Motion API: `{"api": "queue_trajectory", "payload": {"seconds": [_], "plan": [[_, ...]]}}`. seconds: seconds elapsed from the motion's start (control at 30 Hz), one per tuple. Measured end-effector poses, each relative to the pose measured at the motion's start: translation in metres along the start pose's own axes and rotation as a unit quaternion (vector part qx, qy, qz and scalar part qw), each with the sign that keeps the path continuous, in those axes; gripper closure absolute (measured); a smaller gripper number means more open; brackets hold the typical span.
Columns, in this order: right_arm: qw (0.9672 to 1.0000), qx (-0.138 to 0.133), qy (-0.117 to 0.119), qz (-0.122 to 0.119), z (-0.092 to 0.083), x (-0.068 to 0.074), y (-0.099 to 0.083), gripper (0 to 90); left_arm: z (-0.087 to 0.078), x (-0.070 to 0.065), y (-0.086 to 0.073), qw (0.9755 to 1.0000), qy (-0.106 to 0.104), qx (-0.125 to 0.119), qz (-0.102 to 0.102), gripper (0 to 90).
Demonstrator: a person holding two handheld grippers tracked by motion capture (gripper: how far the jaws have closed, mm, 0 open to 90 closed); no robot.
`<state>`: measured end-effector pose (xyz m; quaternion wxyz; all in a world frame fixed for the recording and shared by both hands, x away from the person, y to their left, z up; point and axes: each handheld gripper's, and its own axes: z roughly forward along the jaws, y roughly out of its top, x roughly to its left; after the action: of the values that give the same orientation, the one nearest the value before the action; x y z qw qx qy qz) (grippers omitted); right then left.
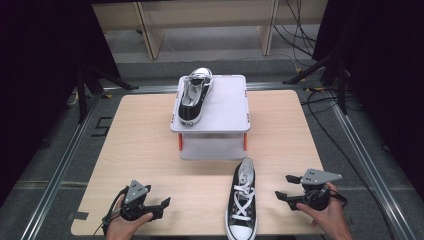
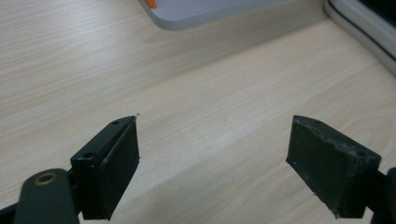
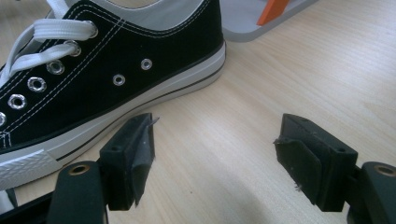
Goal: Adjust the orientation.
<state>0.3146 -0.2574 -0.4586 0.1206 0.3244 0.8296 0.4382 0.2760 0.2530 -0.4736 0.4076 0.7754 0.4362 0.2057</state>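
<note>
Near shoe: black canvas sneaker with white laces (image 1: 242, 198) lies on the pale wooden table (image 1: 150, 145), between the grippers.
Left gripper (image 1: 159, 207): jaws wide apart, empty.
Right gripper (image 1: 283, 187): jaws wide apart, empty, just beside the sneaker.

A lab recording bay — black curtains (image 1: 40, 75) hang on both sides. Loose cables (image 1: 300, 30) trail over grey floor behind a plain wooden bench (image 1: 140, 130), framed by metal rails (image 1: 60, 165).

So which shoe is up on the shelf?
The black canvas sneaker on the grey two-tier shelf's top; its twin sneaker lies on the wooden table.
</note>
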Motion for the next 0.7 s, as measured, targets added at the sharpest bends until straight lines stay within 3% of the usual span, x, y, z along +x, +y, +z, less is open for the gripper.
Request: {"api": "queue_trajectory", "payload": {"seconds": [0.1,0.13,0.17,0.2,0.33,0.47,0.5,0.6,0.7], "plan": [[0.9999,-0.006,0.002,-0.012,0.0,0.001,0.002,28.3,0.001,0.002,-0.004,1.0,0.009,-0.003,-0.001,16.0],[0.9999,-0.006,0.008,-0.003,0.0,0.004,0.003,29.0,0.001,0.003,-0.006,0.9999,0.012,0.0,-0.012,16.0],[0.9998,-0.009,0.011,-0.012,-0.001,0.004,0.005,29.6,0.001,0.006,-0.005,0.9999,0.013,0.0,-0.002,16.0],[0.9994,-0.018,0.014,-0.025,-0.001,0.004,0.007,30.1,0.0,0.006,-0.006,0.9997,0.016,0.002,-0.016,16.0],[0.9987,-0.032,0.025,-0.03,-0.006,0.012,0.018,32.2,-0.001,0.01,-0.006,0.9998,0.017,-0.004,-0.014,16.0],[0.9959,-0.046,0.047,-0.062,-0.01,0.021,0.033,34.1,0.001,0.01,-0.005,0.9997,0.018,0.0,-0.019,16.0],[0.9949,-0.051,0.055,-0.069,-0.008,0.024,0.036,35.1,0.0,0.013,-0.005,0.9998,0.017,0.005,-0.004,16.0],[0.9927,-0.037,0.073,-0.088,-0.001,0.034,0.045,35.9,0.0,0.01,-0.006,0.9996,0.016,0.001,-0.021,16.0],[0.9887,-0.033,0.098,-0.108,0.009,0.04,0.055,35.3,0.0,0.01,-0.006,0.9996,0.016,0.002,-0.022,16.0]]}}
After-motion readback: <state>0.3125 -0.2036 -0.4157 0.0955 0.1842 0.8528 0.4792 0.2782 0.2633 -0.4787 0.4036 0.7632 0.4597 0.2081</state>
